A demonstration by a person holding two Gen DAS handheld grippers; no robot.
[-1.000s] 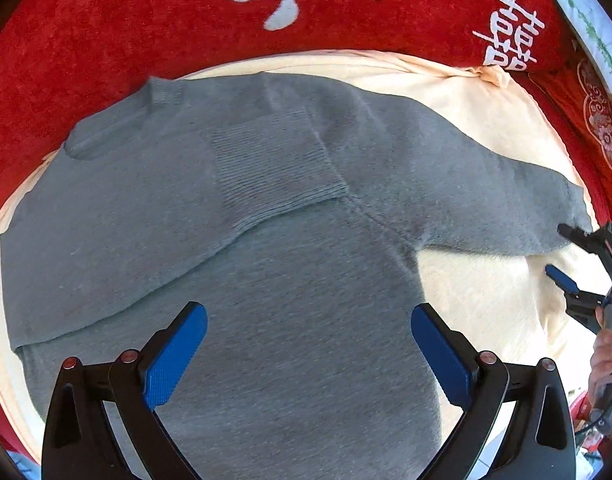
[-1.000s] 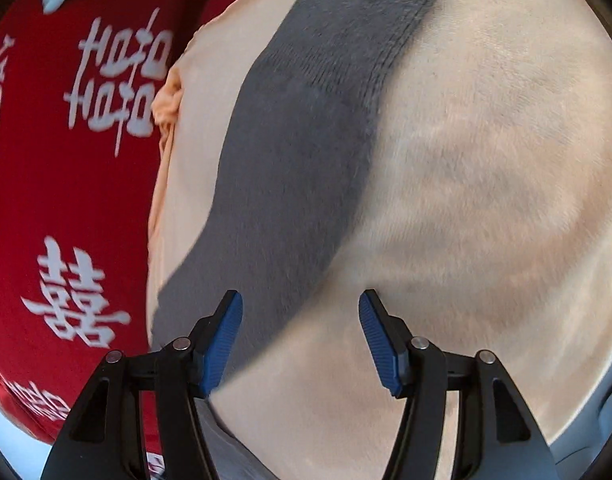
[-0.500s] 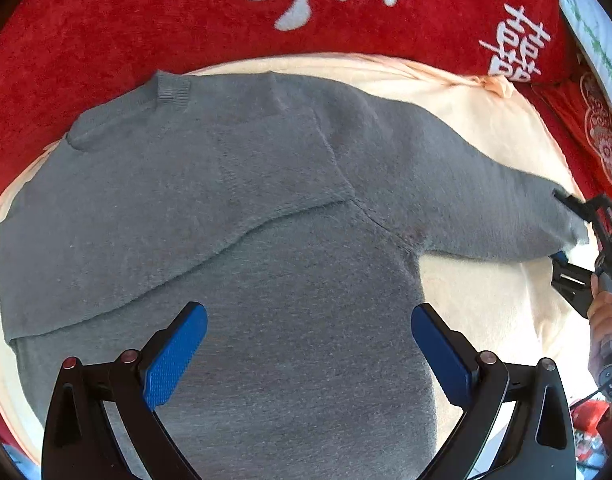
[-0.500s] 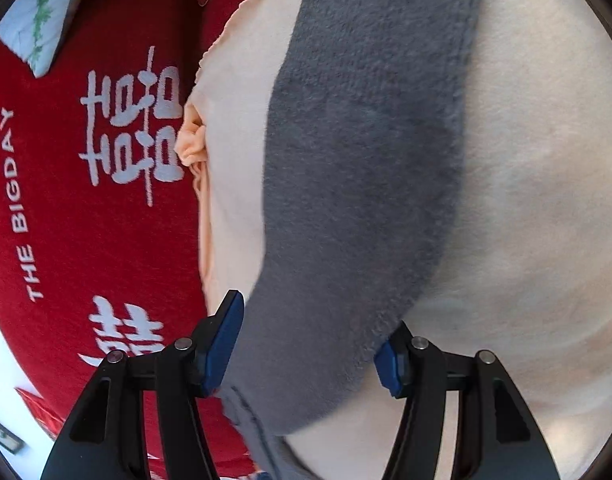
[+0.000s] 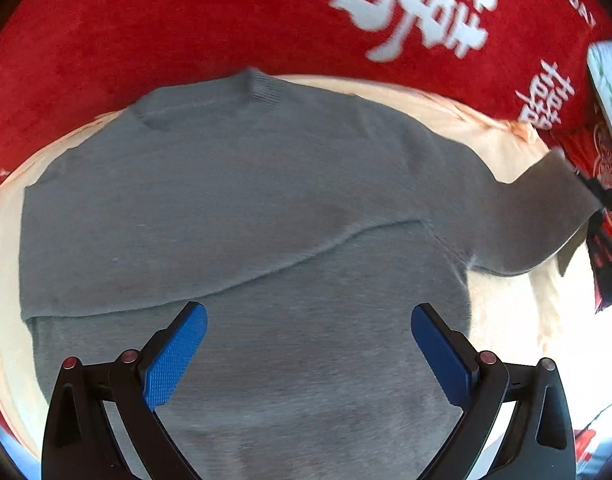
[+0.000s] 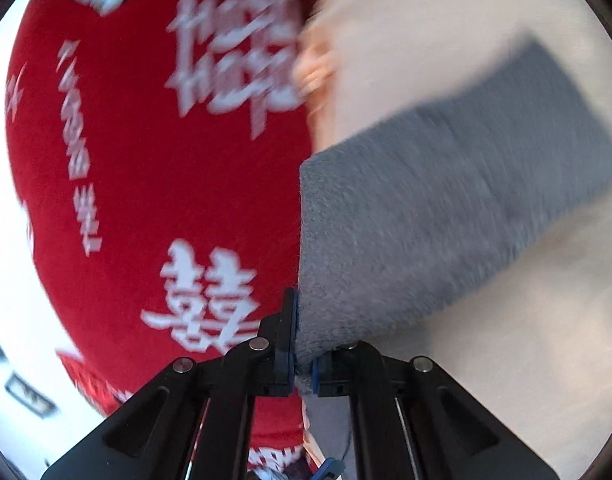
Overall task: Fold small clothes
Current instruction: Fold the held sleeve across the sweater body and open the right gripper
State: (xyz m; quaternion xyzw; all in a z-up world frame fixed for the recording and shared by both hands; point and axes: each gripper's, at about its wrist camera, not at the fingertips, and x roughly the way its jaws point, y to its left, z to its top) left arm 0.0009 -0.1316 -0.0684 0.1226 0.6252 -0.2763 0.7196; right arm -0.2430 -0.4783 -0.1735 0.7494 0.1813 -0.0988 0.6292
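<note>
Sweater point(image 5: 246, 208), grey, lay flat on a cream blanket point(image 5: 501, 320) over a red bedspread point(image 5: 146, 20) with white characters. The right tool point(image 6: 302, 360) was pressed together, pinching the cuff of the sleeve point(image 6: 425, 220), raised off the blanket. The left tool point(image 5: 307, 352) hovered spread above the sweater's body, gripping nothing. Folding well likely meant carrying the cuff straight across the chest, keeping it taut. The other sleeve was already folded in; nothing blocked the path.
</note>
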